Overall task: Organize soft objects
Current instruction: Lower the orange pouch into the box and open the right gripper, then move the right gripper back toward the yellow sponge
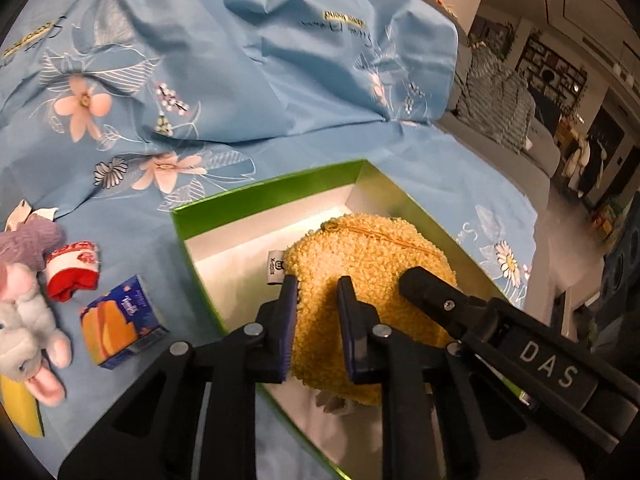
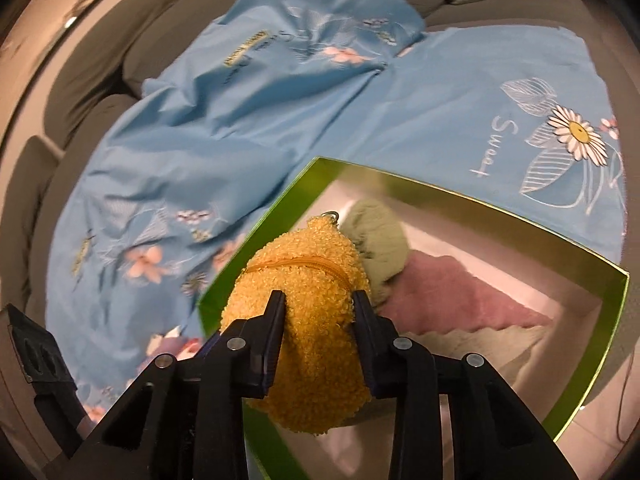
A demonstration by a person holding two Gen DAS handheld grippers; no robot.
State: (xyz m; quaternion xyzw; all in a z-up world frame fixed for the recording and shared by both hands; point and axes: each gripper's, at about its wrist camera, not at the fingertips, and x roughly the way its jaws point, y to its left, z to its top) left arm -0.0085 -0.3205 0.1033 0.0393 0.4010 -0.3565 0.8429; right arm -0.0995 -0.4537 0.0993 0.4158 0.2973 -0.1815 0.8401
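A fuzzy yellow zip pouch (image 1: 372, 256) hangs over the open green box (image 1: 260, 196), held from both sides. My left gripper (image 1: 318, 292) pinches its near left part, close to the white tag, with the pile filling the narrow gap between the pads. In the right wrist view my right gripper (image 2: 320, 304) is shut across the body of the pouch (image 2: 304, 264), just below the zip. One of the right fingers (image 1: 424, 284) shows in the left wrist view, lying on the pouch. Inside the box (image 2: 600, 320) lie a green knit bundle (image 2: 380, 228), a pink towel (image 2: 452, 292) and a cream cloth (image 2: 480, 352).
The box sits on a blue flowered sheet (image 1: 240, 80) spread over a grey sofa (image 2: 92, 80). Left of the box lie a small printed carton (image 1: 120, 320), a red and white sock (image 1: 74, 270), a plush rabbit (image 1: 24, 320) and a purple knit piece (image 1: 28, 240).
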